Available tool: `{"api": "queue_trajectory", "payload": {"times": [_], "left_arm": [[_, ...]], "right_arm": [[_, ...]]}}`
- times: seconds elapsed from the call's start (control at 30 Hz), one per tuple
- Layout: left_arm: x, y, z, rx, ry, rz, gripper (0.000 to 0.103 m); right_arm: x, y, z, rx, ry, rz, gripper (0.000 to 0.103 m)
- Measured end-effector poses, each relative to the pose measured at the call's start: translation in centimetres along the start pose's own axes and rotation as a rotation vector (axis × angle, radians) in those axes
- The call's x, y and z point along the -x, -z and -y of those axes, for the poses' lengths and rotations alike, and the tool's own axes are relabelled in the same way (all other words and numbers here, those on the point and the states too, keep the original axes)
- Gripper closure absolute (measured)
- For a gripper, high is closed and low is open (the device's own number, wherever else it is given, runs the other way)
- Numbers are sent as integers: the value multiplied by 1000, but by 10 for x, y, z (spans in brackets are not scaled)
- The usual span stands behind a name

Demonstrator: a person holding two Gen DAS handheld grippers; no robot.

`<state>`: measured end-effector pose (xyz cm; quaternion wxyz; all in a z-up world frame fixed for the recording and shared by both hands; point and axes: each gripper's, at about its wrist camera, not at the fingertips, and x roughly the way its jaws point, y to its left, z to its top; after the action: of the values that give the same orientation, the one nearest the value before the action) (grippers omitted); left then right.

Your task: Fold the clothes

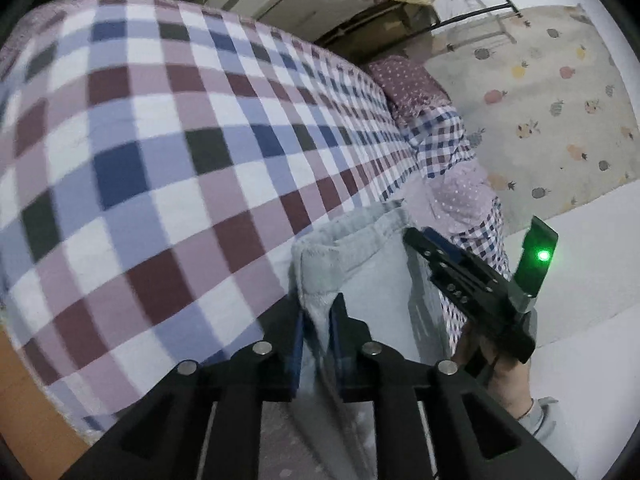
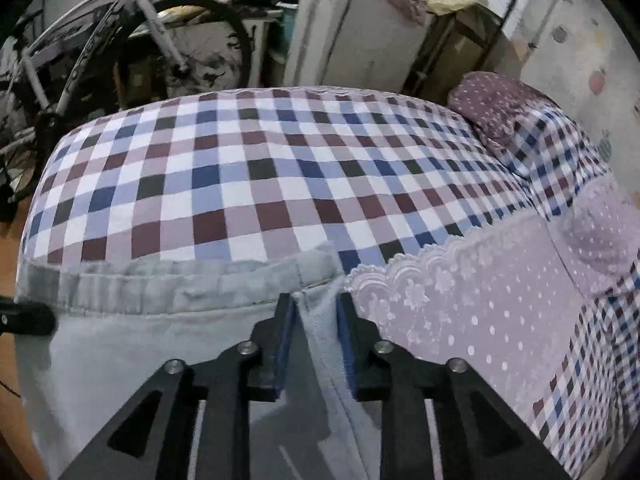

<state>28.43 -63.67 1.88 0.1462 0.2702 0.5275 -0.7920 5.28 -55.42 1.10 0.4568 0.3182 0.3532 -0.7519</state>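
- Left wrist view: left gripper (image 1: 316,320) w/ its 2 blue-padded fingers (image 1: 298,344) closed on a fold of the pale grey garment (image 1: 360,256); cloth sits pinched between the pads, edge sticking up past the tips.
- Same view: right gripper (image 1: 416,236) seen from outside, on the right, black body w/ a green light (image 1: 543,256) on its rear block; tips touch the garment's far top edge. Can't tell from this angle how its jaws stand.
- Person's hand (image 1: 500,376) wraps the right tool's handle, grey cuff at the wrist.
- Right wrist view: right gripper (image 2: 316,312) clamped on the grey garment (image 2: 160,320) at the right end of the gathered waistband (image 2: 180,284); fabric bunched between both pads.
- Waistband runs approx. horizontal across the frame, just in front of the tips; the left tool's black tip (image 2: 24,316) touches its left end.
- Garment hangs stretched between the 2 tools, near edge of the checked bedspread (image 2: 260,176) (white/blue/maroon squares).
- Lilac dotted cover w/ lace trim (image 2: 480,304) lies right of the garment, over the bedspread; dotted pillow (image 2: 492,108) at the far right corner.
- Bg: bicycle (image 2: 132,36) behind the bed, fruit-print wall covering (image 1: 540,92) on the right.
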Motion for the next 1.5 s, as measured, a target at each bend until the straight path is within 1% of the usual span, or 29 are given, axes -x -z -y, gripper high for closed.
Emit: {"api": "queue_trajectory", "payload": {"times": [0.03,0.07,0.1,0.13,0.17,0.2,0.27,0.3,0.37,0.43,0.5,0.6,0.63,0.67,0.7,0.73,0.77,0.83,0.9,1.03,1.17,1.2,1.27,1.33,1.4,1.5], "left_arm": [[4,2,-4,2,2,7,81],[7,4,-8,5,3,14,75],[13,5,-10,7,6,25,61],[19,7,-13,10,9,37,49],[22,11,-14,13,27,41,45],[20,15,-14,13,40,23,42],[14,24,-13,14,65,-18,42],[11,28,-13,14,78,-39,42],[-3,38,-10,15,76,-86,42],[-5,42,-7,11,70,-73,41],[-7,45,-4,7,63,-57,35],[-10,44,3,18,45,-47,34],[-11,43,5,22,38,-44,34],[-12,42,7,25,32,-40,36],[-13,42,9,29,26,-37,54],[-14,41,12,32,19,-34,78],[-16,40,14,36,13,-30,86],[-16,36,17,58,19,-31,94],[-16,32,26,62,12,-22,96],[-12,26,44,55,-1,-2,97],[-5,22,56,53,-8,22,97],[-4,22,58,50,-17,26,97],[-1,24,58,53,-36,32,98],[0,24,57,56,-52,37,98],[1,25,56,55,-64,41,98],[-4,28,52,39,-108,42,98]], "right_arm": [[3,4,2,-13,13,11,65],[12,5,6,-30,35,33,49],[22,7,10,-48,53,58,42],[37,11,17,-69,52,88,40],[50,16,21,-84,43,101,40],[62,21,26,-98,34,113,39],[88,31,36,-127,15,138,39],[106,42,37,-135,13,150,39],[140,64,40,-155,8,174,38],[173,91,42,-186,0,193,36],[210,132,38,-217,1,199,32],[264,194,32,-264,3,208,31],[280,216,34,-280,18,207,31],[300,246,36,-312,37,202,31],[316,271,40,-343,55,197,31],[329,293,41,-368,85,185,30],[342,316,42,-393,115,172,30],[368,360,44,-440,177,145,30],[392,401,44,-475,231,114,30],[430,471,37,-521,313,53,30],[444,527,13,-561,338,-32,30],[443,534,5,-549,351,-55,30],[438,550,-14,-483,405,-127,30],[428,564,-24,-446,414,-199,30],[424,582,-27,-470,390,-218,31],[417,609,-20,-553,391,-264,32]]}}
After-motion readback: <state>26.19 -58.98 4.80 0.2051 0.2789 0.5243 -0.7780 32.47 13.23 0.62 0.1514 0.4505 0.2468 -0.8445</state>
